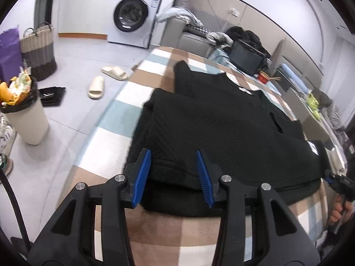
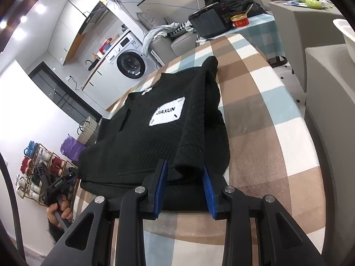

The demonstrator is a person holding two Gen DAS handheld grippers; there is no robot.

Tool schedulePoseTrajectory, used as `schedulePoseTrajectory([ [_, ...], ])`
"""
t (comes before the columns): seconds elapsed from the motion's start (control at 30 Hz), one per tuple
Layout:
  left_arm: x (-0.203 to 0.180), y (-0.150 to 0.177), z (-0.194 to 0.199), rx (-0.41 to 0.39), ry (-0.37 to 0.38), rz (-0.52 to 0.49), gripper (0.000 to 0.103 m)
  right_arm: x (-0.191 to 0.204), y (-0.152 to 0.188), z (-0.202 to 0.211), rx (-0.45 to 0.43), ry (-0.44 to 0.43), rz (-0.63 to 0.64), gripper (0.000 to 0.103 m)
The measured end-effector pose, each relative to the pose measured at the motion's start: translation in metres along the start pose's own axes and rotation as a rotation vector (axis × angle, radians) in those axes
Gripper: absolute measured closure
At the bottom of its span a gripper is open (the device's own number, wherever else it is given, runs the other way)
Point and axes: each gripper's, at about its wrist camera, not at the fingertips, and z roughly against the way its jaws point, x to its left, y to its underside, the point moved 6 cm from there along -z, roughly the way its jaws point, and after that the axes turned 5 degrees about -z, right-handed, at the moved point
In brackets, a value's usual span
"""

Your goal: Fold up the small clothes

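A black knitted sweater (image 1: 221,128) is lying flat on the desk (image 1: 155,235), which is covered by a checked cloth in brown, white and pale blue. Both sleeves are folded in over the body of the garment. A white patch (image 2: 166,111) with dark lettering is showing on the chest in the right wrist view, and a small white label is sitting at the neckline.

The left hand-held gripper (image 1: 175,177) is hanging over the near hem at the sweater's left side. Its 2 blue pads (image 1: 143,177) are standing apart, with the folded edge of the fabric lying between them; the pads are not pressing on the cloth.

The right hand-held gripper (image 2: 185,188) is sitting at the hem on the other side, its jaws straddling the cuff end of the folded right sleeve (image 2: 199,133). The far pad looks to be touching the cuff, while a gap is showing at the other pad, so the sleeve is lying between the jaws rather than being clamped.

In each wrist view, the person's other hand (image 2: 61,208) is showing at the frame edge, wrapped around a gripper handle.

Beyond the desk, a white washing machine (image 1: 133,20) is standing against the wall, 2 cream slippers (image 1: 104,81) are lying on the floor, and a full bin (image 1: 24,115) is standing beside a woven basket (image 1: 38,51).
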Motion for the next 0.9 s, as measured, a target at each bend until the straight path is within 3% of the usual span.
schedulePoseTrajectory([
  [0.2,0.02,-0.002,-0.015,0.021,-0.06,0.034,0.061,0.0,0.002,-0.002,0.008,0.003,-0.002,0.071],
  [0.4,0.008,-0.004,-0.009,-0.003,-0.021,-0.001,0.061,0.003,0.002,0.0,0.006,0.001,0.008,0.071],
  [0.57,0.022,-0.001,-0.01,0.016,-0.119,0.011,0.061,0.003,0.002,-0.001,0.008,0.003,0.015,0.071],
  [0.67,0.03,0.004,-0.017,0.037,-0.111,0.03,0.061,0.003,0.003,-0.001,0.008,0.004,0.015,0.071],
  [0.9,0.02,0.004,-0.011,-0.018,-0.124,-0.022,0.084,0.003,0.004,0.0,0.009,0.004,0.013,0.071],
])
